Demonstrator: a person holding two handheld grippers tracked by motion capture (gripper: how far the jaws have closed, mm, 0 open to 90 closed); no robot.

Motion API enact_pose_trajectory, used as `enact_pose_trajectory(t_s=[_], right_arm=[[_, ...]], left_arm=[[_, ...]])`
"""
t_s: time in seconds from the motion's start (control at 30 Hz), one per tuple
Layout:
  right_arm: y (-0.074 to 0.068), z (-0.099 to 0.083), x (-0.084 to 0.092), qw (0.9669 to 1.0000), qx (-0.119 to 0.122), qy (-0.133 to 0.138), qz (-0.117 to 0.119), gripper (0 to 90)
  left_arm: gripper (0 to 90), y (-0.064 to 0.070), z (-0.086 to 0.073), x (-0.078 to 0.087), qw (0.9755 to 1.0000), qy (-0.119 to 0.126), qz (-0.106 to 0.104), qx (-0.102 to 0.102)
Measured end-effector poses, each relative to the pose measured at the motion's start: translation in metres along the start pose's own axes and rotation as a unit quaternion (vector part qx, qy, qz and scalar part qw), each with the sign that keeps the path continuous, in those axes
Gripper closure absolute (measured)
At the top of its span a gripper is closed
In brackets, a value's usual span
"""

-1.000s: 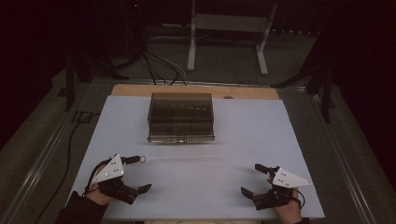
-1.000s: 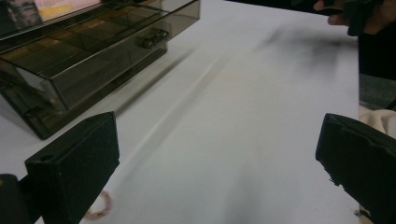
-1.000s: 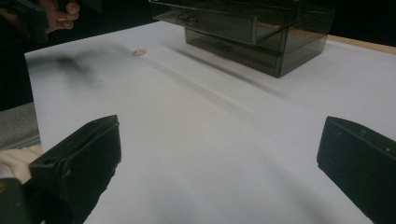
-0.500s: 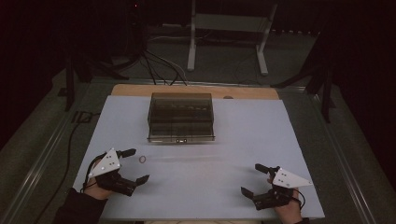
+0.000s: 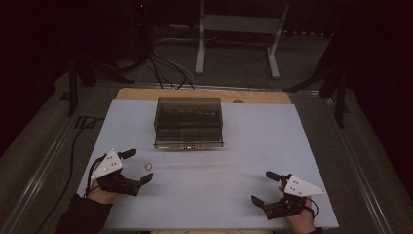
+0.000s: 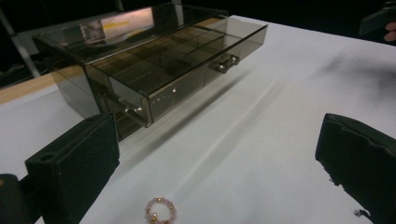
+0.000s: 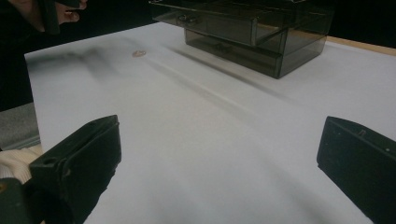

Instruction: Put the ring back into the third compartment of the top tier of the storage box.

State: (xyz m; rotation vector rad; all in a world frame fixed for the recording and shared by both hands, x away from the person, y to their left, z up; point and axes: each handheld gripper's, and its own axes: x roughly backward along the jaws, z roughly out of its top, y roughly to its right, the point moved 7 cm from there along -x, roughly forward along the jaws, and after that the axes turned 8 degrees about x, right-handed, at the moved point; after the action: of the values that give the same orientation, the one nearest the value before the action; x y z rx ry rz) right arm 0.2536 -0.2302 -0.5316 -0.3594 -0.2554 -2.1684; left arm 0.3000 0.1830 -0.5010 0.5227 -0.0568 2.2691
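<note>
Left gripper view: left gripper (image 6: 219,172) gapes wide over the ring (image 6: 160,211), holding nothing — closing off-centre could flick it away; right gripper (image 5: 271,192) wide, empty.

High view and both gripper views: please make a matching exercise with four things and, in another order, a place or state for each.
Things:
1. beaded ring
2. smoky drawer box
3. left hand-held gripper
4. right hand-held gripper

Places or states:
A. open, at the near right corner of the white mat
B. far middle of the mat, a drawer pulled partly out
C. open, jaws on either side of the ring
D. lying flat on the mat, pink and gold

Pairs: 1-D, 2-B, 3-C, 4-A
</note>
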Motion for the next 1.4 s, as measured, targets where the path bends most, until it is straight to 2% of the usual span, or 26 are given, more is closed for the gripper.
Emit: enact_pose_trajectory(t_s=[0.2,0.47,0.57,0.7,0.93,0.97,1.03,1.13,1.23,1.4], right_arm=[[0.000,0.000,0.000,1.0000,0.000,0.000,0.000,0.0],[0.000,0.000,0.000,1.0000,-0.001,0.000,-0.001,0.0],[0.000,0.000,0.000,1.0000,-0.002,-0.001,0.001,0.0],[-0.001,0.000,0.000,1.0000,-0.001,-0.002,0.002,0.0],[0.000,0.000,0.000,1.0000,-0.002,-0.001,0.003,0.0],[0.000,0.000,0.000,1.0000,-0.002,0.000,0.003,0.0],[-0.001,0.000,0.000,1.0000,-0.003,-0.002,0.003,0.0],[-0.001,0.000,0.000,1.0000,-0.004,-0.002,0.003,0.0],[-0.001,-0.001,-0.001,1.0000,-0.004,-0.004,0.003,0.0],[-0.001,-0.001,0.000,1.0000,-0.005,-0.004,0.004,0.0]], left_arm=[[0.8,-0.008,-0.001,-0.006,0.9998,-0.008,0.015,0.014],[0.8,-0.020,0.000,-0.011,0.9986,-0.003,0.042,0.033],[1.5,-0.025,-0.002,-0.014,0.9972,-0.007,0.062,0.042],[1.5,-0.028,-0.004,-0.016,0.9962,-0.013,0.072,0.047],[4.7,-0.030,-0.011,-0.021,0.9961,-0.014,0.073,0.049],[4.7,-0.028,-0.014,-0.024,0.9958,-0.032,0.068,0.053],[5.6,-0.029,-0.017,-0.026,0.9939,-0.053,0.082,0.052],[7.6,-0.029,-0.020,-0.028,0.9933,-0.065,0.078,0.054],[11.3,-0.030,-0.023,-0.029,0.9916,-0.080,0.087,0.052],[20.9,-0.032,-0.024,-0.029,0.9898,-0.085,0.098,0.059]])
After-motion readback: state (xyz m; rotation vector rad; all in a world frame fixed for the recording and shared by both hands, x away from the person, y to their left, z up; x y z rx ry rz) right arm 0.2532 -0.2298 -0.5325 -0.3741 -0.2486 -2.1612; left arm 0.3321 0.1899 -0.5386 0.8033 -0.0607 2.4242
